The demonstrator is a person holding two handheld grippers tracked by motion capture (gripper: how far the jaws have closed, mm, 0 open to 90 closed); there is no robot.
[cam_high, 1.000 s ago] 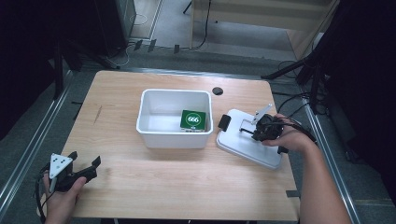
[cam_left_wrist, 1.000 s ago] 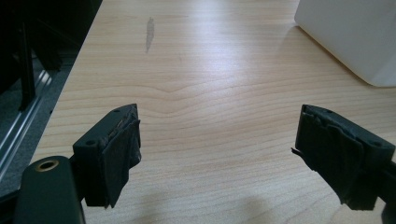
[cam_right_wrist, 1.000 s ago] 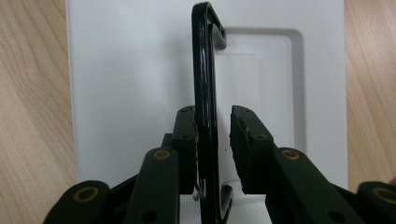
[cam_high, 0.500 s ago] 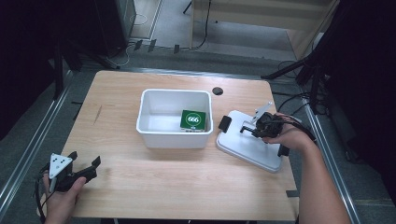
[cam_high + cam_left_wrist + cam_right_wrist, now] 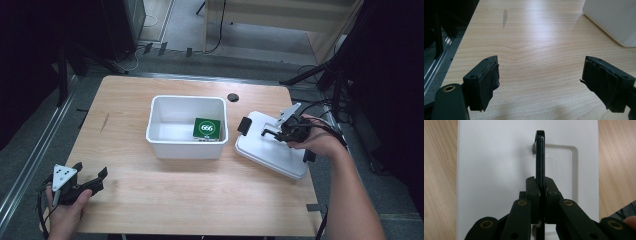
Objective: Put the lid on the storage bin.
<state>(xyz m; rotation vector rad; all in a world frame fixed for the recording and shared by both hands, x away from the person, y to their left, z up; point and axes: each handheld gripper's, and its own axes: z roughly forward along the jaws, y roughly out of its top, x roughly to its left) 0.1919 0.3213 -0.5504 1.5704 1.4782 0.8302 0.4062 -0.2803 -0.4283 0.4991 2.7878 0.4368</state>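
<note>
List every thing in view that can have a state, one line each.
White bin: open, lid off, upright.
Green packet: lying inside the bin.
White lid: flat on the table, beside the bin.
Lid handle: raised, clamped.
Left gripper: open, empty.
Right gripper: shut on the lid handle.

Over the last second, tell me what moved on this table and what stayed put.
Very little changed. The right gripper stayed over the white rectangular plastic lid, jaws shut on the lid's black hinged handle, shifting only slightly with the hand. The left gripper stayed open at the wooden table's near left corner. The white plastic bin and the green packet inside it did not move.
</note>
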